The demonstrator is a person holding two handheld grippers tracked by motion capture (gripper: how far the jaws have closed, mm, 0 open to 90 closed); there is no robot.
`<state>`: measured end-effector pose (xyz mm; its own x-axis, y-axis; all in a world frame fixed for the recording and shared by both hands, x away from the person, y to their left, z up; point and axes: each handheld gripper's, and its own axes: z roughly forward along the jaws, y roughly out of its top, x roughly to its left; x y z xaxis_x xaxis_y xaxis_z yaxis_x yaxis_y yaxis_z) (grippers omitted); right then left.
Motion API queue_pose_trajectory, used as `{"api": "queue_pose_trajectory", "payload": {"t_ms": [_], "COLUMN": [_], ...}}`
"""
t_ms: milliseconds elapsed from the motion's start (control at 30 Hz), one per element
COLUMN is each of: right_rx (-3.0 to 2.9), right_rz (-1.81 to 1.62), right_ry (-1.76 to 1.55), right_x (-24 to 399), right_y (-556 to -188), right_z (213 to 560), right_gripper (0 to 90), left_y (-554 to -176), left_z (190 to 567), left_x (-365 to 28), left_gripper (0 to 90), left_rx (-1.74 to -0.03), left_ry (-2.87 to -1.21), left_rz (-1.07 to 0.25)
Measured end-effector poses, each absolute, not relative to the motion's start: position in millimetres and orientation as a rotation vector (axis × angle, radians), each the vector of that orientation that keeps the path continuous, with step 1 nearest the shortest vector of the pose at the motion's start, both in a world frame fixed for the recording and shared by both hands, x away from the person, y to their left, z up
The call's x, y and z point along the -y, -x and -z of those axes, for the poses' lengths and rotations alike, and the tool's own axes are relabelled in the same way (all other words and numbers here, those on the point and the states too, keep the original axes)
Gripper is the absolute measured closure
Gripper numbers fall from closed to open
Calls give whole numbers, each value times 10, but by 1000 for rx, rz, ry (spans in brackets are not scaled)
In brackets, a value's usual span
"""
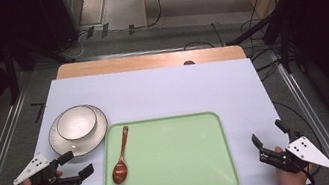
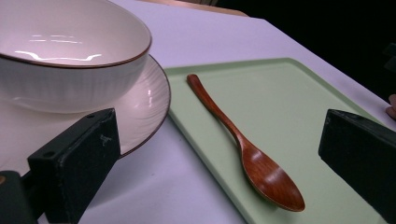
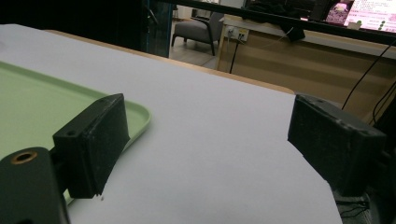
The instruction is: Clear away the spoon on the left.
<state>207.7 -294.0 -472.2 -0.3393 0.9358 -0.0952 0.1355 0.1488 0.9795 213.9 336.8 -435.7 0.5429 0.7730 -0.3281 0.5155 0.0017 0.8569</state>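
Both the left tool (image 1: 76, 164) and right tool (image 1: 269, 136) gape wide, holding nothing.

Left of the spoon (image 2: 247, 149), the bowl (image 2: 70, 51) and the plate (image 2: 144, 107) under it ran off the left claw view's edge.

A white sheet covers the table (image 1: 161, 88), its bare wooden edge (image 1: 147, 61) showing at the far side. Beyond lies grey floor (image 1: 143, 35) with trailing black cables (image 1: 247, 23). A grey armchair (image 3: 198, 30) stands far off beside a wooden counter (image 3: 299, 51); the surroundings are dark.
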Motion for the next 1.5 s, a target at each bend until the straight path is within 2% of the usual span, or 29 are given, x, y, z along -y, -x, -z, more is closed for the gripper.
{"api": "queue_pose_trajectory", "payload": {"t_ms": [1033, 1500], "right_rx": [-1630, -1632], "right_rz": [-1277, -1276], "right_ry": [-1048, -1049], "right_x": [2946, 2943], "right_y": [-2072, -2069], "right_z": [4720, 4720], "right_gripper": [132, 132], "left_y": [-1966, -1986], "left_z": [4422, 4463], "left_x": [-4051, -4058], "left_gripper": [0, 0], "left_rx": [-1233, -1246], "left_ry": [-1536, -1538], "left_rz": [-397, -406]}}
